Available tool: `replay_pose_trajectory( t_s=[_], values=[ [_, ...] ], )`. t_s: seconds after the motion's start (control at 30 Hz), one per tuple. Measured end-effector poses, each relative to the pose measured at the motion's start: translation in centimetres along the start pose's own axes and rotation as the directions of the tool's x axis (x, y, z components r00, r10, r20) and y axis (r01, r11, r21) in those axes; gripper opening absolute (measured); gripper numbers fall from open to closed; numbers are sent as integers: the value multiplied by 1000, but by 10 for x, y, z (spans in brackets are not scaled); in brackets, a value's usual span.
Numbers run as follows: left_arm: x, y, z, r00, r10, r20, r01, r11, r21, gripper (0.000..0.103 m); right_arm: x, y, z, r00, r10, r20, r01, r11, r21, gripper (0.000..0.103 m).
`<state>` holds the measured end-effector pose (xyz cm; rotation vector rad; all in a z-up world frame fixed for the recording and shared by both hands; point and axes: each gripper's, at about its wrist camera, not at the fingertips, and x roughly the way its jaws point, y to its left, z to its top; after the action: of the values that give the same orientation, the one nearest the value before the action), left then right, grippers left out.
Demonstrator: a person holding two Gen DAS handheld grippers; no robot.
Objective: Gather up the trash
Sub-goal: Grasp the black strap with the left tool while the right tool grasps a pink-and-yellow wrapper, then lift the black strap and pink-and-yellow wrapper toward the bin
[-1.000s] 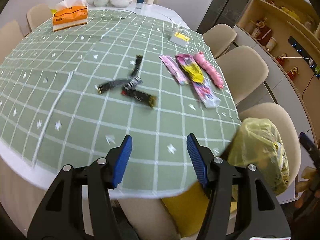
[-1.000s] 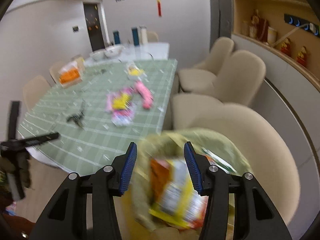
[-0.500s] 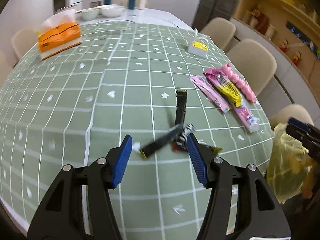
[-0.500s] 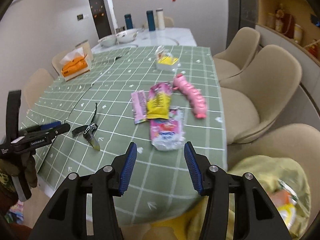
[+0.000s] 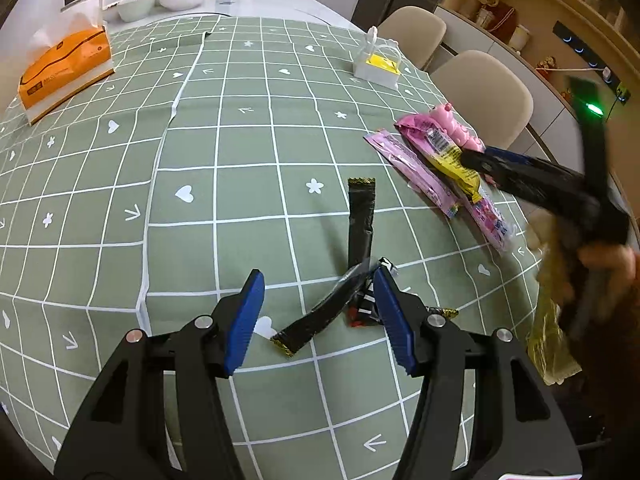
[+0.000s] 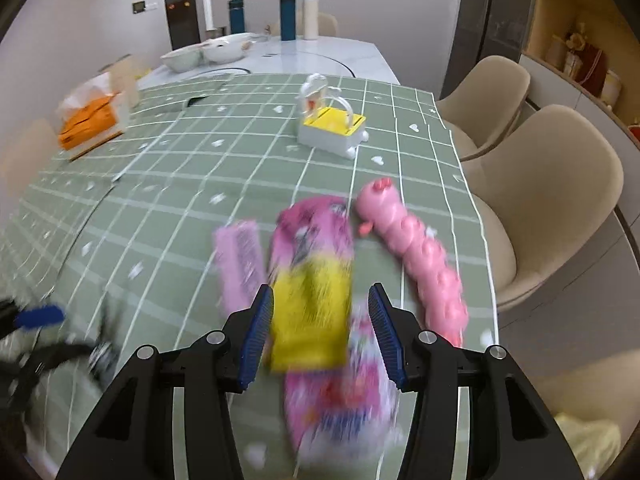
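Note:
Black wrappers (image 5: 352,264) lie crossed on the green checked tablecloth (image 5: 240,160). My left gripper (image 5: 318,312) is open just above them, its fingers on either side of the lowest black strip. Pink and yellow snack wrappers (image 6: 312,280) lie near the table's right edge. My right gripper (image 6: 320,328) hovers open over them, the yellow end showing between its fingers without being pinched. In the left wrist view the right gripper (image 5: 488,164) reaches in from the right over the same pink wrappers (image 5: 432,164). A yellow trash bag (image 5: 548,320) hangs off the table's right edge.
A pink caterpillar toy (image 6: 416,248) lies right of the wrappers. A white and yellow holder (image 6: 332,128) stands further back, an orange tissue box (image 5: 64,68) at the far left. Bowls (image 6: 204,54) and bottles (image 6: 288,16) are at the far end. Beige chairs (image 6: 548,200) line the right side.
Both grippers came forward over the table. The left closed in on the black wrappers. The right swung away from the yellow bag to above the pink and yellow wrappers.

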<state>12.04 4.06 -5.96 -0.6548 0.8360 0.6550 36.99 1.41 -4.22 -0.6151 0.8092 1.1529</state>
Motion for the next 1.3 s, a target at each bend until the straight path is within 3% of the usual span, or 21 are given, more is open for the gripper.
replay_pose_trajectory(
  t_s=[0.1,0.13,0.17,0.33,0.47,0.6,0.77,0.83,0.9,1.03,1.1,1.3],
  values=[
    [0,4,0,1000,-10,-2,10,1000,-11,54,22,-7,12,996,78,-38,-77,997,27,47],
    [0,5,0,1000,-14,-5,14,1000,-14,54,27,-7,13,994,93,-53,-92,995,28,43],
    [0,5,0,1000,-19,-8,19,1000,-18,54,30,-5,13,992,109,-66,-107,994,26,28],
    [0,4,-3,998,-53,-16,53,998,-40,54,24,3,9,992,102,-70,-100,995,20,18],
    [6,-6,-5,998,-57,-23,57,998,-24,54,2,4,1,993,105,-57,-104,994,18,16],
    [15,-18,-3,999,-21,-32,21,1000,1,54,-22,3,-10,994,88,-59,-90,995,-37,16],
    [27,-28,-3,997,45,-57,-43,999,26,52,-46,-10,-22,993,106,-43,-106,994,0,16],
    [27,-32,-4,997,61,-49,-59,998,33,44,-54,-13,-28,994,101,-38,-101,995,3,16],
    [24,-35,-6,998,40,-47,-39,999,16,29,-62,-12,-35,995,98,-33,-98,995,-5,16],
    [14,-29,-12,998,48,-40,-50,998,-43,24,-77,-13,-47,993,117,-22,-116,993,3,16],
    [5,-27,-16,998,61,-31,-63,995,-71,12,-86,-12,-51,992,128,-15,-128,992,1,16],
    [-31,-23,-24,996,82,28,-78,989,-130,10,-115,-8,-62,989,150,14,-150,989,-19,16]
  ],
)
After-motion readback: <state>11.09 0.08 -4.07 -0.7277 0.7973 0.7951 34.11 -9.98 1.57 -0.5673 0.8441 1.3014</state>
